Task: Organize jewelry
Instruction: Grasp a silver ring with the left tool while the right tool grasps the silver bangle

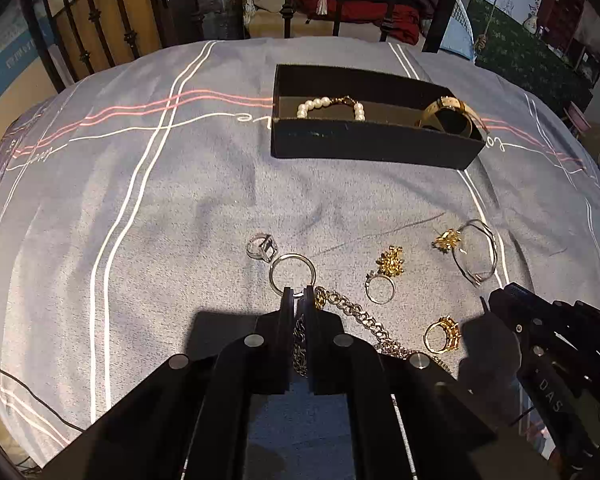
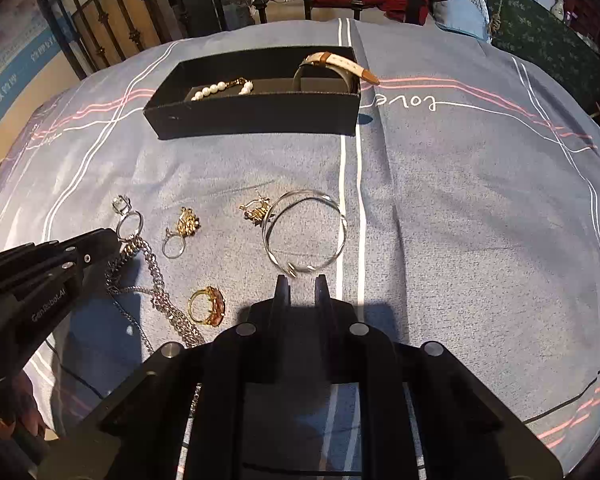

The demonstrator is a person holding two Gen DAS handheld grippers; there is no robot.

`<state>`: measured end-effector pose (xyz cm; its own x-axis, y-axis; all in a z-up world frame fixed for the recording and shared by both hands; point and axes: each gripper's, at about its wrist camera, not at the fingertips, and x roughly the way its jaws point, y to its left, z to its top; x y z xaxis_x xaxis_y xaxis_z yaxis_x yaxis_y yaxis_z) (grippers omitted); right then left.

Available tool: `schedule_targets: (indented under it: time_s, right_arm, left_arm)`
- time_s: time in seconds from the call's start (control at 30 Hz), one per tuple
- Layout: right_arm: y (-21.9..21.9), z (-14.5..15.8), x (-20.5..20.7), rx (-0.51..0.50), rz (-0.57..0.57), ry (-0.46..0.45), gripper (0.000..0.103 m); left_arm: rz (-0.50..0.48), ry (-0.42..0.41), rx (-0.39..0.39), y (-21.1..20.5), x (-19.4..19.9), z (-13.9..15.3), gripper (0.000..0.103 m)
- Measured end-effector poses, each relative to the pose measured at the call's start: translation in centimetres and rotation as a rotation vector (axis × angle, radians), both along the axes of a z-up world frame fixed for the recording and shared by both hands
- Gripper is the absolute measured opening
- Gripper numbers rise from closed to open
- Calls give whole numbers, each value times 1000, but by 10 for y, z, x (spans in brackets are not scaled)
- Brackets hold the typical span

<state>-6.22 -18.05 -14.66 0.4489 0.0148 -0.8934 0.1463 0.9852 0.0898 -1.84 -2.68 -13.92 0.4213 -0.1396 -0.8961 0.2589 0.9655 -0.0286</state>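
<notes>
A black box lies on the blue bedspread and holds a pearl bracelet and a watch. Loose jewelry lies nearer: a silver ring, a stone ring, a chain, gold rings, gold earrings and a silver bangle. My left gripper is shut on the near edge of the silver ring. My right gripper stands slightly open, empty, just short of the bangle.
The bedspread has white and pink stripes and covers the whole surface. A dark metal bed frame and heaped clothes stand behind the far edge.
</notes>
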Motion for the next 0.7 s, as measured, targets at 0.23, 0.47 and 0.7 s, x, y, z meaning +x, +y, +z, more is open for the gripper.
schedule_targets:
  time_s: [0.23,0.47,0.7]
  right_arm:
    - [-5,34,4,-3,0,-77,14]
    - [-9,26,35,-10,-6,-54,70]
    - [4,-33,66,-46,48,61,74]
  left_arm:
    - [7,-79,-42,3,6,41,4]
    - [15,-161,-90,6,14,83,4]
    - [8,-171,-83,4,23,86,4]
